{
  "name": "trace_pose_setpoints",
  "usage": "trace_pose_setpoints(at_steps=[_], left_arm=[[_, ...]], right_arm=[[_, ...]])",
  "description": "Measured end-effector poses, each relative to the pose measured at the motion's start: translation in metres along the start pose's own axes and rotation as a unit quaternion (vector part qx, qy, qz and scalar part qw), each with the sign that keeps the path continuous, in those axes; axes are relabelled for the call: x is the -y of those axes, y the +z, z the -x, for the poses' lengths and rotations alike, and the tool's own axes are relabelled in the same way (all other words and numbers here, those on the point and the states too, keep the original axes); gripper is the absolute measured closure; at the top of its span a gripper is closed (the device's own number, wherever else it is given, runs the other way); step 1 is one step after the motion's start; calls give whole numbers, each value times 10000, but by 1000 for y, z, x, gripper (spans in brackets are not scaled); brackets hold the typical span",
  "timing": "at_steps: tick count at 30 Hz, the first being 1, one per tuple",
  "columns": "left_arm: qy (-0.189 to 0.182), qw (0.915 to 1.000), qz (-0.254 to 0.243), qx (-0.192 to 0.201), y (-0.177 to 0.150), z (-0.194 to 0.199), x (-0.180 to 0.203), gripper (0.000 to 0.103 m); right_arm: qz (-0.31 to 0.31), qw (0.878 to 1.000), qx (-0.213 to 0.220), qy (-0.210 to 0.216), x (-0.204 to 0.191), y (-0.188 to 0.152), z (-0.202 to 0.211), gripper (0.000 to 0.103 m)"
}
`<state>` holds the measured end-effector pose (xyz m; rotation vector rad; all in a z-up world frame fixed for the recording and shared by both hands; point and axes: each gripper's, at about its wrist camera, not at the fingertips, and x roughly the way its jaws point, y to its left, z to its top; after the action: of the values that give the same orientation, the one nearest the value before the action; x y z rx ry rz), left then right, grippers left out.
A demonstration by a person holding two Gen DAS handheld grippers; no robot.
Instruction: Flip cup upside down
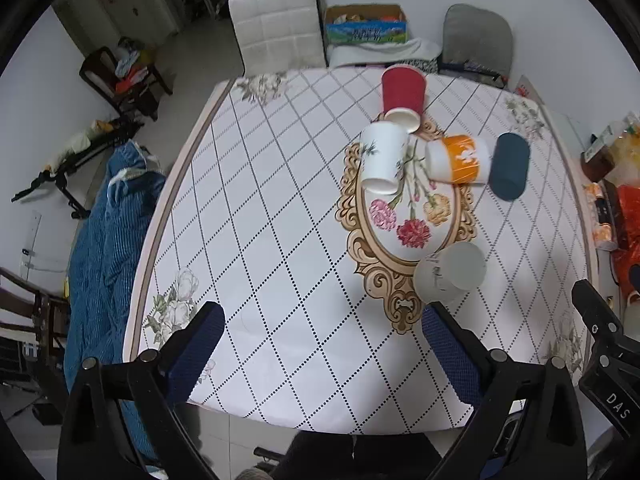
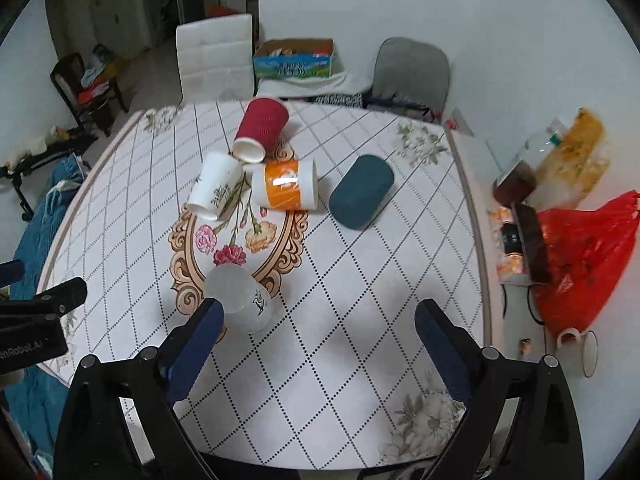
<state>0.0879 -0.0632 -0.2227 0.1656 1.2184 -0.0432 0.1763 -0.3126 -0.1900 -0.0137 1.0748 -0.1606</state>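
A table (image 1: pixel 280 208) covered in a diamond-patterned cloth with a floral medallion fills the centre of both wrist views. The left gripper (image 1: pixel 324 340) hangs over the near edge at the bottom of its frame, its blue-padded fingers spread wide and holding nothing. The right gripper (image 2: pixel 320 336) sits likewise at the bottom of its own frame, fingers spread wide and empty, its left pad just in front of a frosted cup.

Five cups are grouped around the medallion. A dark teal cup (image 2: pixel 362 191) lies on its side right of centre in the right wrist view, apart from the rest. A red ribbed cup (image 2: pixel 260 129) lies on its side at the upper middle, its white mouth toward the camera. A white cup (image 2: pixel 214 190) with a plant motif lies below and to the left of it, just beside an orange-banded cup (image 2: pixel 285 190), also on its side. The frosted cup (image 1: pixel 450 272), lower right of centre in the left wrist view, stands base up at the medallion's near end.

A red plastic bag (image 2: pixel 588 264) lies at the right edge of the right wrist view.
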Motion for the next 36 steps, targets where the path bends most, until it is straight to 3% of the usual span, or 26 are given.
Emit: trace_pose_setpoints(at_steps=[11, 21, 28, 36], left_arm=[[-161, 9977, -148, 636, -40, 73, -13, 2], [-369, 9916, -310, 1202, -95, 158, -36, 2], [-480, 9883, -336, 1405, -127, 201, -52, 2], [-531, 9865, -184, 1541, -151, 230, -59, 2]], right_arm=[[-374, 9986, 369, -59, 3, -36, 87, 5], [-667, 9938, 888, -82, -10, -93, 202, 4], [-715, 9891, 1271, -187, -19, -130, 280, 4], [-671, 9884, 1359, -42, -16, -150, 324, 4]])
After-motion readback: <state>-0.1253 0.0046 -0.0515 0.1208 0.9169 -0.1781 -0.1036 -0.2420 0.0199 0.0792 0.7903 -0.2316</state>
